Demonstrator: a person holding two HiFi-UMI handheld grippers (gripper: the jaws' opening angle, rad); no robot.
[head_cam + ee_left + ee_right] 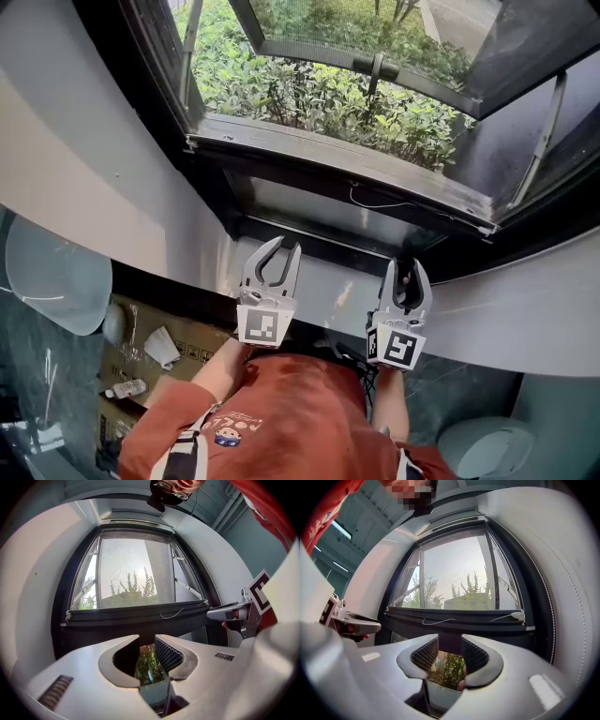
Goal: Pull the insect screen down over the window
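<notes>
The insect screen's dark bottom bar (337, 169) runs across the window, and a thin white pull cord (375, 202) hangs from its underside. In the left gripper view the bar (136, 613) lies level, with hazy mesh (131, 569) filling the opening above it. The right gripper view shows the same bar (454, 617) and cord (436, 620). My left gripper (281, 253) is open and empty, below the bar and apart from it. My right gripper (406, 277) is open beside it at the same height. Neither touches the bar or cord.
The outer sash (375, 56) is swung outward over green shrubs. A curved white wall (84, 159) frames the window. A white hard hat (52, 281) and a cardboard box (141, 352) sit at the lower left. Another white helmet (487, 445) lies at the lower right.
</notes>
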